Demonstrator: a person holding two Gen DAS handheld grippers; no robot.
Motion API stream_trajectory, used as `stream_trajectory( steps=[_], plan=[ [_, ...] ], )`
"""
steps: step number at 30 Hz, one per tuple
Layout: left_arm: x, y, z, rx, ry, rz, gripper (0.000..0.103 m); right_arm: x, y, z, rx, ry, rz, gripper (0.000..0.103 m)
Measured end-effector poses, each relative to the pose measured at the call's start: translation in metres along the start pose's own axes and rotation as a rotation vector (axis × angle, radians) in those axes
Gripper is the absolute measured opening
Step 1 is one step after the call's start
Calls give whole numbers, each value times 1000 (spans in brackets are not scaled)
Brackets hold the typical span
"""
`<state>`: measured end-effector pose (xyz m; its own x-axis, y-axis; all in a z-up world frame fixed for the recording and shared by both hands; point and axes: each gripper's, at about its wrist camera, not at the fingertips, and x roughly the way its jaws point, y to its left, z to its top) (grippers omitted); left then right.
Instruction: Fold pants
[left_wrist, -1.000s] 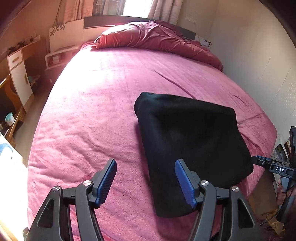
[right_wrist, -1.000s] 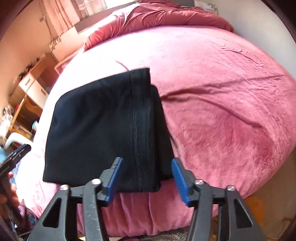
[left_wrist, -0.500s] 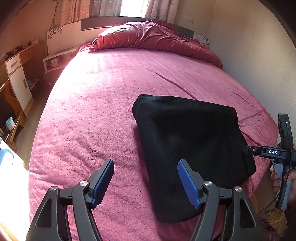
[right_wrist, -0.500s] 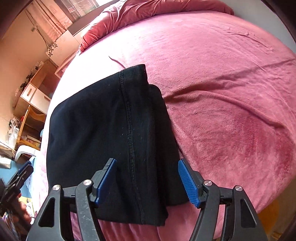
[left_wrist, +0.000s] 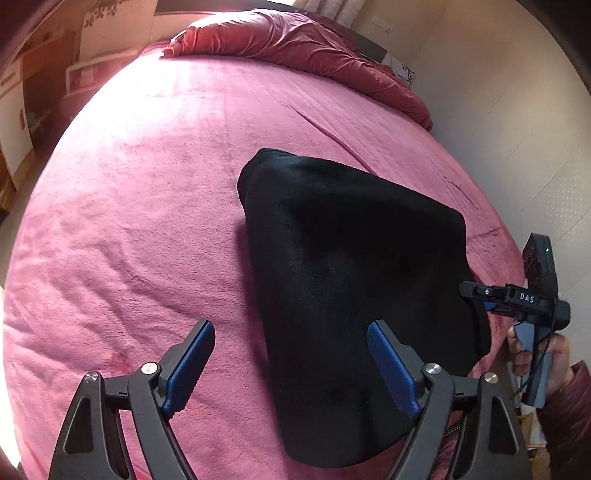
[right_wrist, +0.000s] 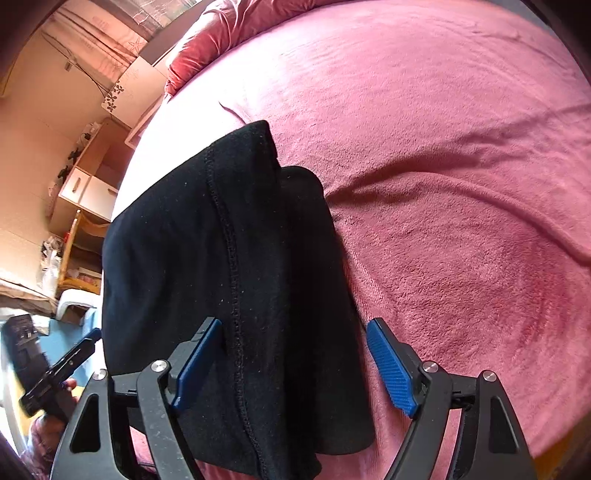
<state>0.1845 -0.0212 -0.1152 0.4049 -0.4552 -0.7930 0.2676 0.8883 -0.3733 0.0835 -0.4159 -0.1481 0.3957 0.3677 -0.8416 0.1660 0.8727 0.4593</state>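
Black pants (left_wrist: 351, 277), folded into a thick rectangle, lie near the front right of a pink bed (left_wrist: 147, 221). My left gripper (left_wrist: 290, 332) hovers over their near left edge. Its jaws are opening wide, and the blue pads touch nothing. In the right wrist view a stitched seam runs down the pants (right_wrist: 221, 258). My right gripper (right_wrist: 293, 325) straddles their near right edge, its jaws opening with the cloth below and between them, unpressed. A hand (left_wrist: 532, 354) holds that gripper's handle at the bed's right side.
A crumpled red duvet (left_wrist: 295, 40) lies at the head of the bed. A pale wall (left_wrist: 517, 129) runs close along the right side. A wooden desk with white drawers (right_wrist: 85, 188) and a white stool (right_wrist: 74, 299) stand on the left.
Both grippers have dropped closer to the pants and tilted further down, and both pairs of jaws stand wider apart. The pants have not moved.
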Motion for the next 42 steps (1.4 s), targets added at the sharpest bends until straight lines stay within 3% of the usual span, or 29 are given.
stream_trajectory(
  steps=[5,13,15,19,24,27,30,36,42],
  plan=[
    [16,24,8,-138,43,-142,87,6,-13,4,16,19,55,83],
    [42,25,13,-186,95,-192,88,21,-21,8,19,52,137,83],
    [48,21,14,-188,110,-194,88,29,-19,10,13,74,184,79],
    [66,17,13,-225,170,-194,83,45,-12,14,-13,94,164,73],
    [72,9,13,-235,171,-211,67,42,8,13,-70,88,128,50],
    [65,9,15,-214,152,-256,47,38,21,14,-105,79,106,46],
    [53,8,18,-189,129,-283,39,30,39,14,-142,58,100,43],
    [20,21,23,-153,63,-290,37,22,77,22,-223,37,135,42],
    [-18,45,45,-127,-26,-230,37,49,121,51,-257,25,202,42]
  ],
)
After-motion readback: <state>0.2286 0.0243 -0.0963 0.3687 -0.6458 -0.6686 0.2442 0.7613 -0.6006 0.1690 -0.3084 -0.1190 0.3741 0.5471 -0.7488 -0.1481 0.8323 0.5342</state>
